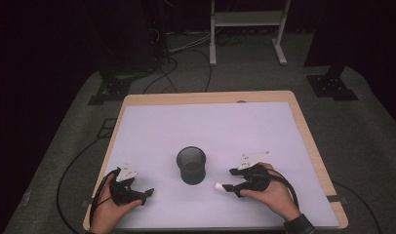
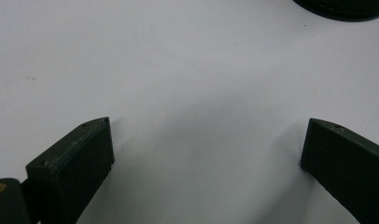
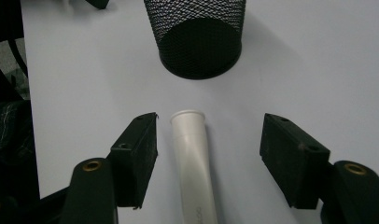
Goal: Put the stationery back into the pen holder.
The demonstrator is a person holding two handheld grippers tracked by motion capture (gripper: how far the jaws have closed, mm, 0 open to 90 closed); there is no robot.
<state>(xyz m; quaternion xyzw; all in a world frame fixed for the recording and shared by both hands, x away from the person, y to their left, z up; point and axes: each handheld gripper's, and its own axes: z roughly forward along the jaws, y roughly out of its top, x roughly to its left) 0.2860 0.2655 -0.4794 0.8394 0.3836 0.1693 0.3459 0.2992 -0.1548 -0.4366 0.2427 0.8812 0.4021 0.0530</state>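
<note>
A white, smooth, tube-shaped plastic object with a flared round mouth (image 3: 193,154) lies flat on the pale, matte surface (image 1: 152,126), its open end pointing toward a black wire-mesh cylindrical cup (image 3: 197,35) that stands upright near it but apart. The right hand-held gripper (image 3: 208,156) straddles the tube with its jaws spread wide — neither pad touches it, a gap showing on each side. The left hand-held gripper (image 2: 204,158) sits over bare surface, jaws likewise spread and holding nothing; the cup's base edges into the top right of its view. The tube looks light, rigid and hollow, with a slick finish, so it would probably roll or squirt out of a careless pinch — a grasp across the straight body just behind the flared rim seems safest, the rim acting as a stop. Whether it is thin enough to crush cannot be told. The mesh cup appears light and easily tipped.
</note>
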